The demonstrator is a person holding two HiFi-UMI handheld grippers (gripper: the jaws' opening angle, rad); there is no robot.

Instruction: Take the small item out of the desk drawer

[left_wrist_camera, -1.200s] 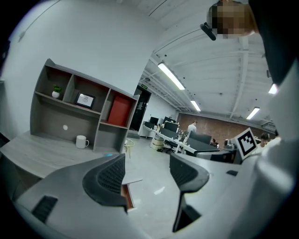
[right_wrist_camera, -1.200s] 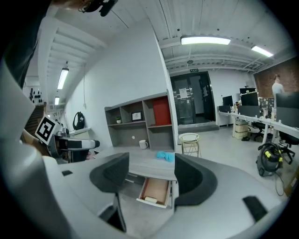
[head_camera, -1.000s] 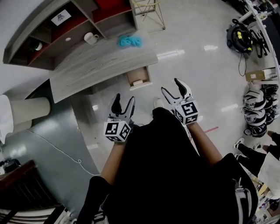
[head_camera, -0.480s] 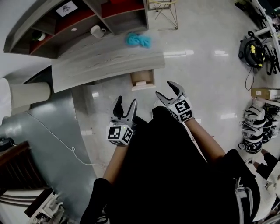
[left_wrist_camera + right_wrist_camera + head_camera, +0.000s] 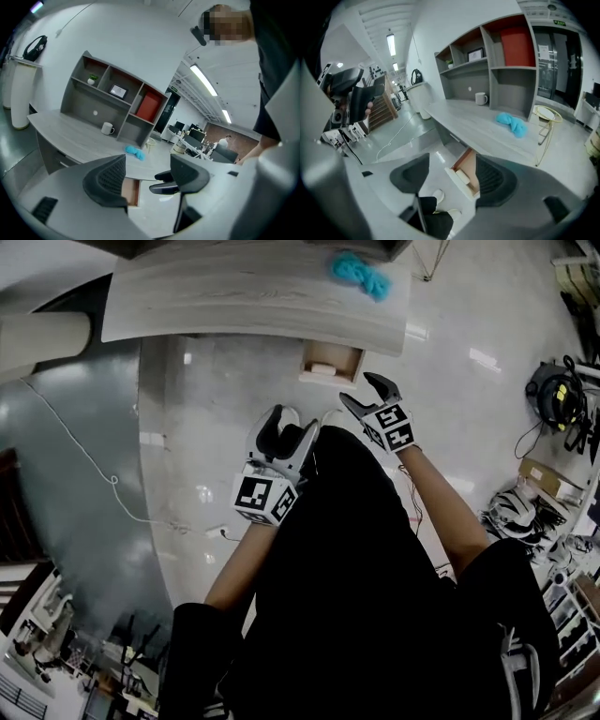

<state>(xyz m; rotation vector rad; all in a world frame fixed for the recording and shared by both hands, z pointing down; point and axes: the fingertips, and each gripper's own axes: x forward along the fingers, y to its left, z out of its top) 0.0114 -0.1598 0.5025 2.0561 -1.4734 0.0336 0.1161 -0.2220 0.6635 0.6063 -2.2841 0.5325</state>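
Note:
An open wooden drawer sticks out from under the grey desk. A small white item lies inside it. My right gripper is open and hovers just below and right of the drawer. Farther back, lower left, my left gripper is also open and empty. In the right gripper view the drawer and the white item show between the open jaws, still some way ahead. The left gripper view catches the drawer beside its left jaw.
A blue cloth lies on the desk, with a white mug and a shelf unit behind it. A white cable crosses the grey floor mat. Helmets and a yellow-black vacuum stand at the right.
The person has stepped toward the desk, so the drawer now lies close ahead of both grippers. Both grippers stayed open and empty.

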